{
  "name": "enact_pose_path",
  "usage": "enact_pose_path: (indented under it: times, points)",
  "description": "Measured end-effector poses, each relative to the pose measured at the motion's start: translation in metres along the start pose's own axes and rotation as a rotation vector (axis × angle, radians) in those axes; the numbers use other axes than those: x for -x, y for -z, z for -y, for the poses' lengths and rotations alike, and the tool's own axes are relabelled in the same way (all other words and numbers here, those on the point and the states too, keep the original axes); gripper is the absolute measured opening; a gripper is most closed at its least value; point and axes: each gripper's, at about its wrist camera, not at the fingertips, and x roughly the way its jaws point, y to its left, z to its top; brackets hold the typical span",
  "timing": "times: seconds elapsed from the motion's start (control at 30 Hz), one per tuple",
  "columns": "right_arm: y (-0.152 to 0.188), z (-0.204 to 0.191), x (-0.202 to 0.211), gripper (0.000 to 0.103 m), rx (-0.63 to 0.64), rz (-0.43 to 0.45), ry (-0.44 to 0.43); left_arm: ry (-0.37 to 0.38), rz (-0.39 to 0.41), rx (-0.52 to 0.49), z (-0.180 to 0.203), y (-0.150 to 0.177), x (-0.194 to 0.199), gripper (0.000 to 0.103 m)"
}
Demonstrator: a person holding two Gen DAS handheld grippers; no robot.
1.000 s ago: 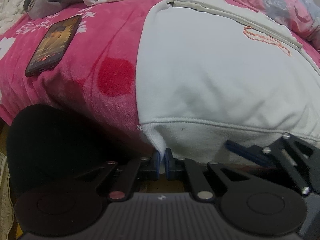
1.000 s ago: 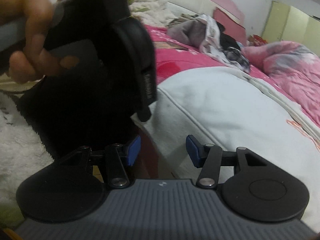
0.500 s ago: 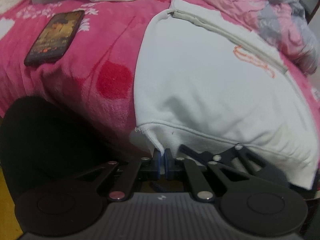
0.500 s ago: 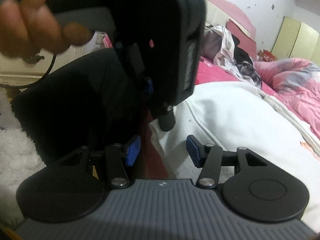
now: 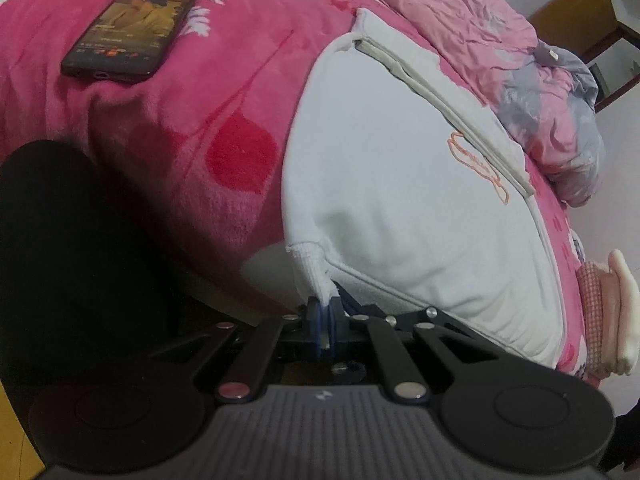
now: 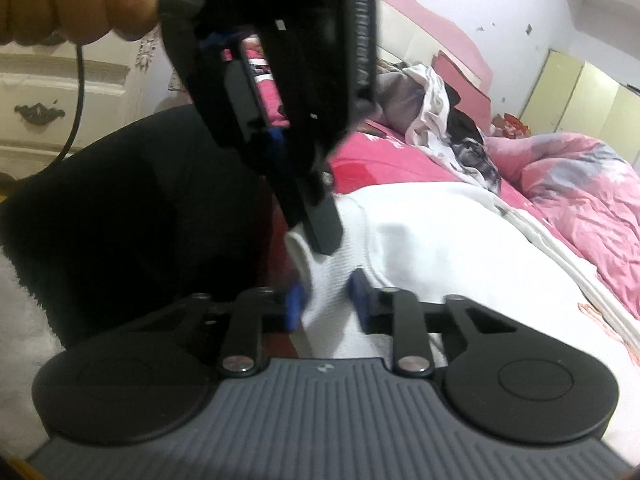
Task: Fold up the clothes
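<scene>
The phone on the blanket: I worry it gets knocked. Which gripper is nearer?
Left. The left gripper pinches the white sweatshirt hem on the phone's side; the right gripper straddles the hem further from it.

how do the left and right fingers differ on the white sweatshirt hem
The left gripper has its fingers pinched shut; the right gripper has its fingers apart, having just been closing. Left clamps the white sweatshirt hem corner; right only straddles hem fabric. Both are at the same bottom hem.
</scene>
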Motion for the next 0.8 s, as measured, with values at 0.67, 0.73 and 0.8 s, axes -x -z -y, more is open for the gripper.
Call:
enact_pose_path:
  times: [0.67,0.73,0.8]
  points:
    - [0.006,0.001,0.026,0.008,-0.052,0.012,-0.009,0.135,-0.007,0.122,-0.017,-0.030,-0.034,0.043]
    - [0.006,0.002,0.028,0.008,-0.054,0.017,-0.009,0.136,-0.030,0.108,-0.014,-0.031,-0.040,0.041]
    - [0.006,0.002,0.031,0.008,-0.057,0.024,-0.008,0.130,-0.042,0.097,-0.011,-0.031,-0.044,0.038]
